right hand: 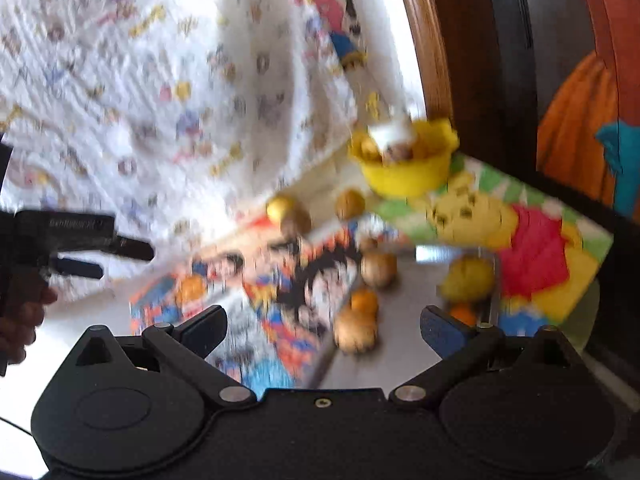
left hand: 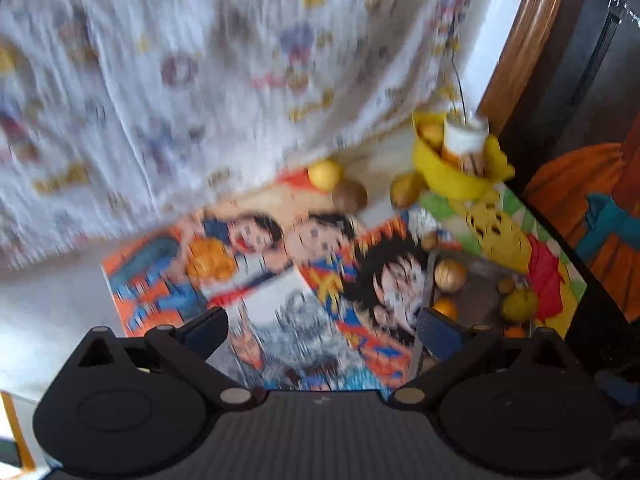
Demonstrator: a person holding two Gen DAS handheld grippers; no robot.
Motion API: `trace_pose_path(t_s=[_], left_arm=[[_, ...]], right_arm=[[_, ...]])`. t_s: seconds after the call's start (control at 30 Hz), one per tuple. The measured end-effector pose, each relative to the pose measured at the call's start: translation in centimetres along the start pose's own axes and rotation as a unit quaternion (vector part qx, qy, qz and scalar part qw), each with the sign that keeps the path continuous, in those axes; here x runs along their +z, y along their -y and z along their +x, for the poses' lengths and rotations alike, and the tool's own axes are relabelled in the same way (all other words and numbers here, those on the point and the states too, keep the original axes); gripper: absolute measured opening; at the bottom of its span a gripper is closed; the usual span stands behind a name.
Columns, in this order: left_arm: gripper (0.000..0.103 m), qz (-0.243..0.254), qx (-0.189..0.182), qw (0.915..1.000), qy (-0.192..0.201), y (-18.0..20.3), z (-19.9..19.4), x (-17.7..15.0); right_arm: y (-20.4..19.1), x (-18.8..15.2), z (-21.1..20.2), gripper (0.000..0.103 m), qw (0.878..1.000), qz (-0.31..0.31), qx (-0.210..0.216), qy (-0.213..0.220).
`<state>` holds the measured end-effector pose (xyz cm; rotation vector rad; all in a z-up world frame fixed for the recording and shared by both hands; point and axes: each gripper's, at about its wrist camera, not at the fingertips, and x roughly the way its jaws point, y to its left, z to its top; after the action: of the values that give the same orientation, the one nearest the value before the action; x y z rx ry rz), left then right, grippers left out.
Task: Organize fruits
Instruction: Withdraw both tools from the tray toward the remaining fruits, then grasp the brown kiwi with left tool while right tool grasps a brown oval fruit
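Both views are motion-blurred. Several fruits lie on a cartoon-printed mat (left hand: 288, 312): an orange (left hand: 210, 260) at the left, a yellow one (left hand: 325, 174) and a brown one (left hand: 349, 196) at the back, more on a steel tray (right hand: 420, 280). A yellow bowl (left hand: 452, 176) (right hand: 408, 172) at the back right holds fruit and a white cup (left hand: 466, 136). My left gripper (left hand: 322, 334) is open and empty above the mat; it also shows in the right wrist view (right hand: 120, 258). My right gripper (right hand: 322, 330) is open and empty above tray fruits (right hand: 356, 330).
A white patterned cloth (left hand: 200, 80) hangs behind the mat. A Winnie-the-Pooh mat (right hand: 520, 248) lies at the right. A wooden frame (left hand: 516, 40) and a dark edge stand at the far right.
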<state>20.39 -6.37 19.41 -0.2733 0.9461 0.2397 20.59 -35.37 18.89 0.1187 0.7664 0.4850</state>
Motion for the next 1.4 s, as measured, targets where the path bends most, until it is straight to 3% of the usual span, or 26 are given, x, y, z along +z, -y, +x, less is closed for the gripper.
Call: trace_pose_path(t_s=[0.1, 0.23, 0.43, 0.6, 0.8, 1.03, 1.4], left_arm=[[0.103, 0.020, 0.001, 0.9997, 0.014, -0.4, 0.1, 2.3], [0.103, 0.054, -0.014, 0.9981, 0.025, -1.0, 3.6, 4.0], [0.103, 0.071, -0.055, 0.9956, 0.029, -1.5, 11.9, 5.8], [0.103, 0.117, -0.097, 0.9875, 0.041, -0.9, 17.6, 7.7], [0.101, 0.163, -0.109, 0.9793, 0.051, -0.3, 23.1, 7.7], [0.095, 0.134, -0.136, 0.9811, 0.031, -0.3, 27.7, 8.3], [0.091, 0.119, -0.142, 0.9826, 0.014, -0.1, 30.2, 9.1]], right_arm=[[0.4, 2.9, 0.6, 0.103, 1.000, 0.013, -0.007, 0.020], [0.9, 4.5, 2.9, 0.103, 0.998, 0.032, -0.031, 0.038], [1.1, 5.6, 9.6, 0.102, 0.996, 0.037, -0.079, 0.002], [1.3, 8.2, 14.8, 0.102, 0.995, 0.069, -0.076, 0.001], [1.0, 9.3, 23.2, 0.096, 0.997, 0.025, -0.077, 0.006], [3.0, 9.4, 30.9, 0.090, 0.995, 0.085, -0.048, -0.021], [3.4, 10.5, 35.5, 0.087, 0.994, 0.094, -0.042, -0.034]])
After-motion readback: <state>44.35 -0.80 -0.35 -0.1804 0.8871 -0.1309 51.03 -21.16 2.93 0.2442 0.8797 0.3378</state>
